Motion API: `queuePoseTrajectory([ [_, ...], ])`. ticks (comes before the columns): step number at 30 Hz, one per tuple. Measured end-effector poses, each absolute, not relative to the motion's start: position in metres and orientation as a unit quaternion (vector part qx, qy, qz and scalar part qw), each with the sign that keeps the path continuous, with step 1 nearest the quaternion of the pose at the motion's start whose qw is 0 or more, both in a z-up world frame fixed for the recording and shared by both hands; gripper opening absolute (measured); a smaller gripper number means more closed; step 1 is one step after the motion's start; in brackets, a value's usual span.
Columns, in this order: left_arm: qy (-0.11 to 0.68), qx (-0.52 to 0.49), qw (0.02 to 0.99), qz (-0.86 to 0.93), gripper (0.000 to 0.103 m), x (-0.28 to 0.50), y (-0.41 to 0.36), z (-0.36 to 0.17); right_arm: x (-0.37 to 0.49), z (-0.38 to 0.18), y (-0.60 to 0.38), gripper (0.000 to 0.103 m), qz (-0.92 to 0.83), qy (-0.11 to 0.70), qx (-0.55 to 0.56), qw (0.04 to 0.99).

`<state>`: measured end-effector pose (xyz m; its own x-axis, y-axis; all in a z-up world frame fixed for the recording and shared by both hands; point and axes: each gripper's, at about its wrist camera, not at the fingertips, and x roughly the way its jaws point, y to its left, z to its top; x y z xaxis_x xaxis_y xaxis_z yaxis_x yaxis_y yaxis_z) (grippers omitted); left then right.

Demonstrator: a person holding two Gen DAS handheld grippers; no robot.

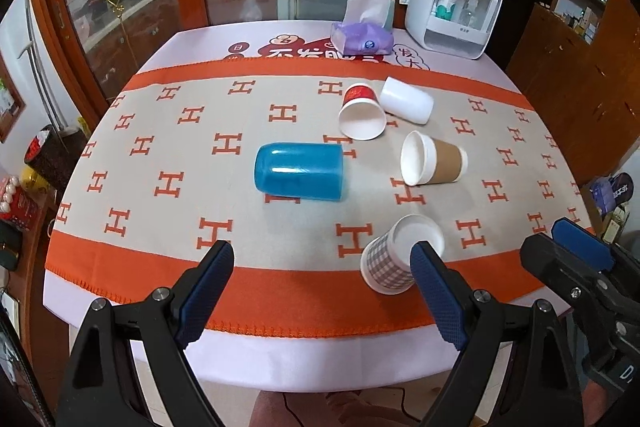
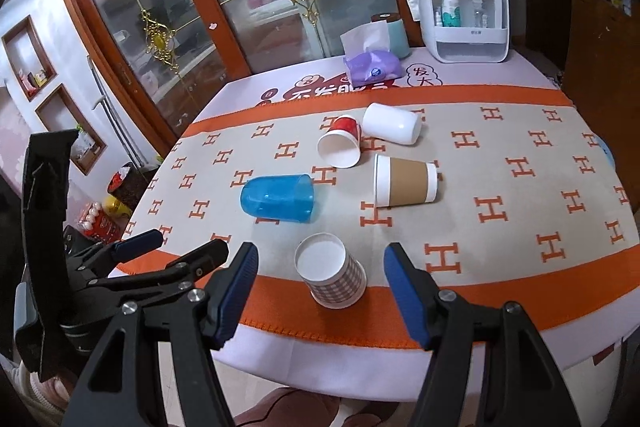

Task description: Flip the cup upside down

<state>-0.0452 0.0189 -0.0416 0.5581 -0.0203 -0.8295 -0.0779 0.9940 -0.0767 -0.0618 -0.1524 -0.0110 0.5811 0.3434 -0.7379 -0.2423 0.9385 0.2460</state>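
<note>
My left hand-held gripper sits off the near edge of the surface, fingers spread wide, nothing between them; my right hand-held gripper likewise splayed apart and empty, hanging over the near edge.

Closest in, on the orange border of the cloth: checked paper cup, standing mouth up, tilted look from the lens; it lies between the right fingertips' line of sight but untouched by either pad.

Further in, toward the middle: blue plastic cup on its side, mouth toward the right edge; just right of it, apart, brown-sleeved paper cup also on its side.

Beyond those: red paper cup on its side, touching or just beside a white cup, also lying down; contact I cannot confirm.

Far edge: purple tissue pack; white storage box at the far right corner.
</note>
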Motion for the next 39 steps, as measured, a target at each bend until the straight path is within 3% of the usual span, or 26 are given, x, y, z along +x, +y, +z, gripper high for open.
queuePoseTrajectory([
  [14,0.463,-0.061,0.884,0.014,0.090,-0.044,0.006,-0.014,-0.063,0.012,-0.161,0.066,0.154,0.420,0.062,0.892],
  [39,0.468,-0.051,0.882,0.018,0.090,-0.036,-0.010,-0.012,-0.059,0.012,-0.170,0.066,0.155,0.422,0.067,0.891],
])
